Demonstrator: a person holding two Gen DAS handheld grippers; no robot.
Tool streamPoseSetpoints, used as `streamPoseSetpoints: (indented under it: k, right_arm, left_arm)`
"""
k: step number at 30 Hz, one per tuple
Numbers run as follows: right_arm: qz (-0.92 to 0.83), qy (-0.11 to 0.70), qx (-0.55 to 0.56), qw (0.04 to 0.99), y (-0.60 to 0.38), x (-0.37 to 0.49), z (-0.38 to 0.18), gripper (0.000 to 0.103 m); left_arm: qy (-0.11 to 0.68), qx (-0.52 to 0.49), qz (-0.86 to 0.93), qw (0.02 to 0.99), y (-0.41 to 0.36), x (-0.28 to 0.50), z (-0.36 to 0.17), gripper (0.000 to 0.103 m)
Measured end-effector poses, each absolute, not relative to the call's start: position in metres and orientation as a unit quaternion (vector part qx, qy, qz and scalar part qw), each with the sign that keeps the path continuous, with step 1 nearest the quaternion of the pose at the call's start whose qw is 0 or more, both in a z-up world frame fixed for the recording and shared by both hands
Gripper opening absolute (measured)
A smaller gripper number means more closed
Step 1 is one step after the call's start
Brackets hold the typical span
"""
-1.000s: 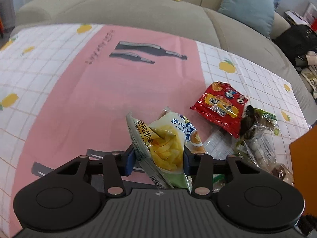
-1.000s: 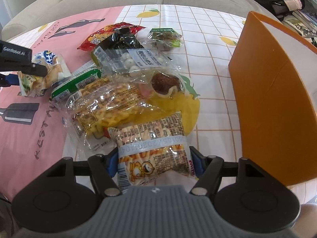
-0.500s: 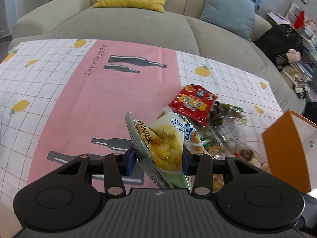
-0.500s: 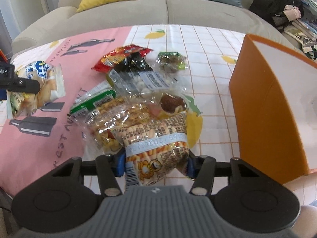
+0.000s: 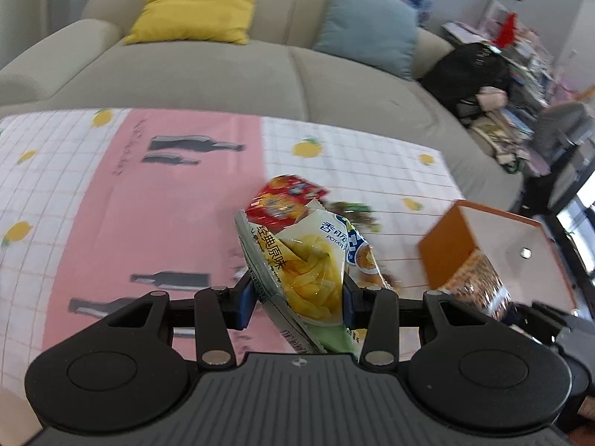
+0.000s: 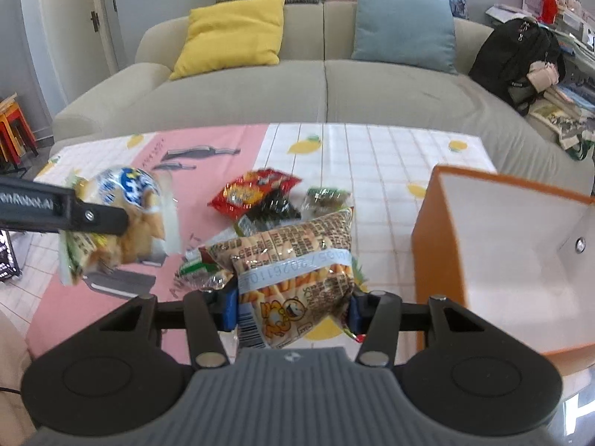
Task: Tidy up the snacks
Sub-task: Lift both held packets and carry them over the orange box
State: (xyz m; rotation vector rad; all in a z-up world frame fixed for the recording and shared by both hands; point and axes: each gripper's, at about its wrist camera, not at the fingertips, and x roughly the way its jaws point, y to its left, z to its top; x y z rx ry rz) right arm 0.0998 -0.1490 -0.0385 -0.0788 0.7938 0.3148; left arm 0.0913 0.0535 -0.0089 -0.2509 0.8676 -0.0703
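My left gripper (image 5: 297,297) is shut on a pale green potato chip bag (image 5: 316,267) and holds it above the table; the bag also shows at the left of the right wrist view (image 6: 122,219). My right gripper (image 6: 292,308) is shut on a brown cracker stick bag (image 6: 293,271), lifted beside the open orange box (image 6: 438,260). That bag shows blurred by the box in the left wrist view (image 5: 476,282). A red snack bag (image 6: 253,193) and several other packets (image 6: 323,200) lie on the tablecloth.
The table has a pink and white lemon-print cloth (image 6: 372,156). The orange box (image 5: 446,249) stands at the table's right end. A beige sofa (image 6: 323,89) with yellow and blue cushions is behind. A black backpack (image 6: 517,55) lies at the right.
Both grippers have risen with their bags. The right gripper has lifted the cracker stick bag off the pile toward the box. The left gripper has swung right with the chip bag.
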Motion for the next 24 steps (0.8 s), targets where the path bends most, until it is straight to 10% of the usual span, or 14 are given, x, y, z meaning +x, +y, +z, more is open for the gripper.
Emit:
streamPoseSetpoints:
  k: [24]
  right_arm:
    - [0.041, 0.451, -0.118, 0.883, -0.318, 0.152, 0.003, 0.051]
  left_arm:
    - [0.414, 0.02, -0.268, 0.87, -0.153, 0.169, 0.018, 0.05]
